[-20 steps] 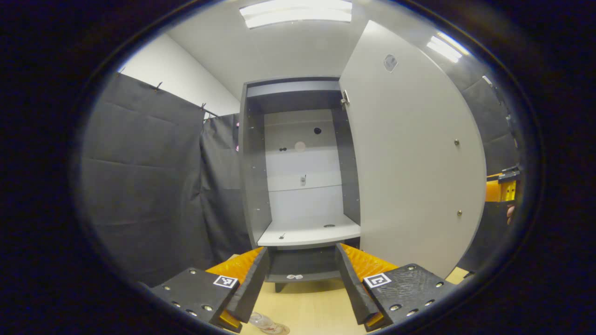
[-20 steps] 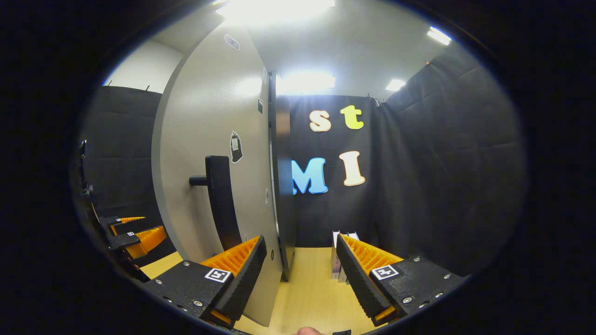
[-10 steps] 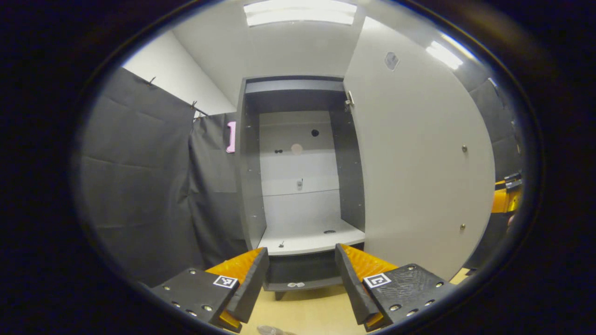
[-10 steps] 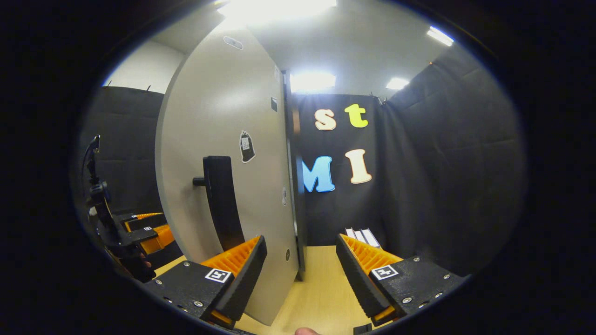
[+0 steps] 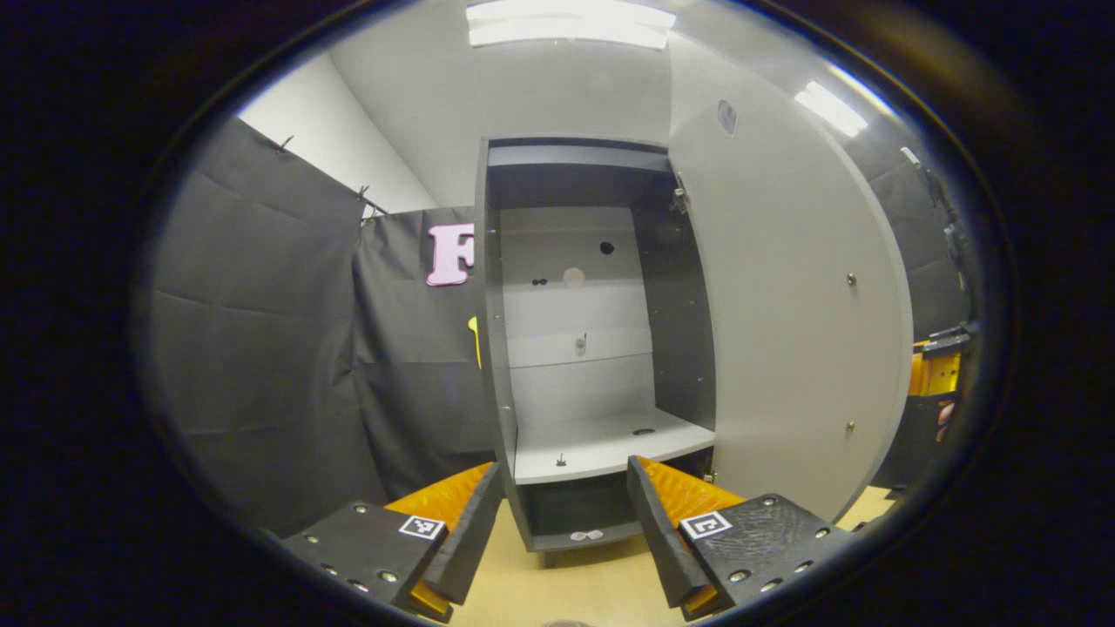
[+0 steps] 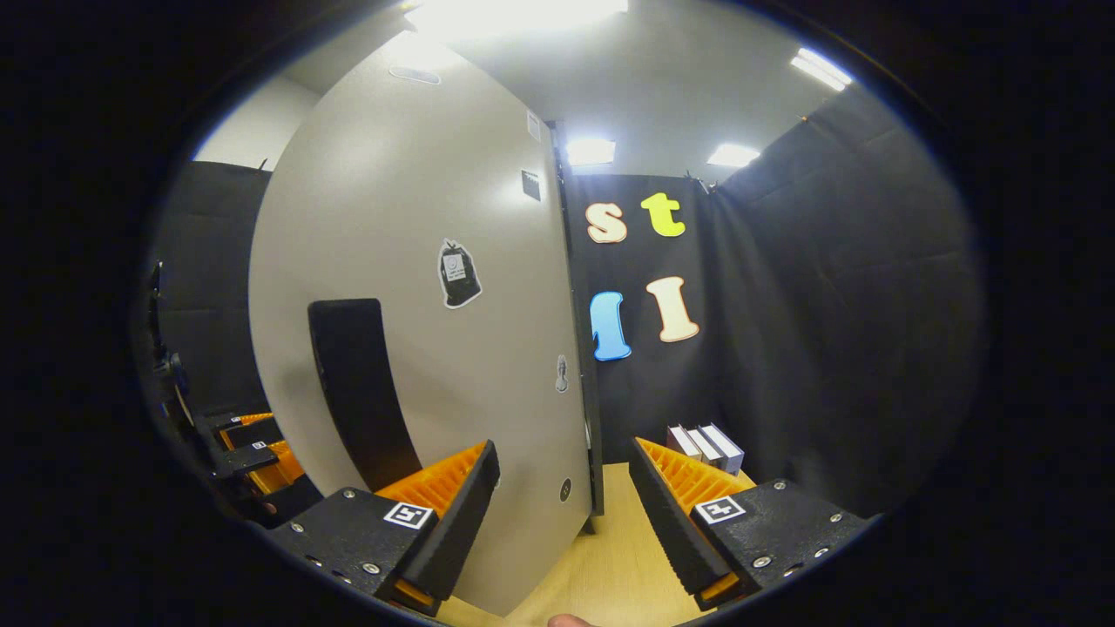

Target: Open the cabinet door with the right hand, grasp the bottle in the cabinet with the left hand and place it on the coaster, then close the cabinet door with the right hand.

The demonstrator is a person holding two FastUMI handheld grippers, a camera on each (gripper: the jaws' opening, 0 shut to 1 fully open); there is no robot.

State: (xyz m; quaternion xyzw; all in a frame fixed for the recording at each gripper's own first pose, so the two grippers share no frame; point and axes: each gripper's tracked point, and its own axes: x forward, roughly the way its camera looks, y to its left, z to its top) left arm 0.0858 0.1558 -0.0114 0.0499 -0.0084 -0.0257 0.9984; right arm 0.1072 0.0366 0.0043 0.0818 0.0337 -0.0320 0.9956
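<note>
The cabinet [image 5: 575, 348] is seen standing on the pale wooden bench [image 5: 575, 592], its grey door [image 5: 784, 331] swung wide to the right on its hinges. The white shelf [image 5: 610, 448] inside is shown bare apart from small fittings; whether the bottle is anywhere in the scene cannot be told from these views. In the left gripper view, the left gripper [image 5: 564, 522] is held in front of the cabinet's open mouth, its fingers [image 5: 466, 540] spread wide with nothing between them. In the right gripper view, the door's outer face [image 6: 418, 331] is shown close up, with its black handle [image 6: 357, 392] and a small sticker [image 6: 457, 274]. The right gripper [image 6: 564, 514] is held just beside the door's lower edge, fingers [image 6: 453, 527] parted and empty. A few white boxes [image 6: 706, 446] are seen against the dark cloth wall [image 6: 827, 331].
</note>
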